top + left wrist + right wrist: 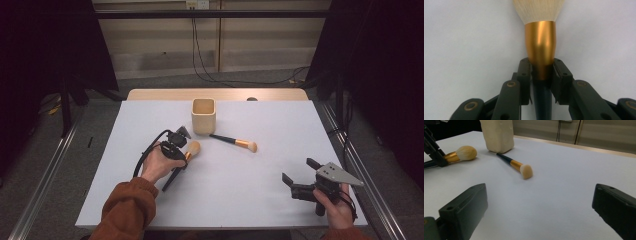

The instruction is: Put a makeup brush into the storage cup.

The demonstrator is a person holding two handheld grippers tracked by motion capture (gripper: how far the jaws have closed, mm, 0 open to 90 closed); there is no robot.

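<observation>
Left tool (541, 72) is clamped on the big brush (540, 42) low over the table (260, 185) near the cup (203, 115), right tool (301, 175) wide apart, and honestly that slick gold ferrule could slip out if tilted.

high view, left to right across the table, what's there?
Left gripper shut on a brush → cup → second brush lying loose → right gripper, open, holding nothing.

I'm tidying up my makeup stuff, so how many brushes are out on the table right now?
2. One brush is gripped in the left gripper, in front of the cup. The other brush lies loose just right of it.
</observation>
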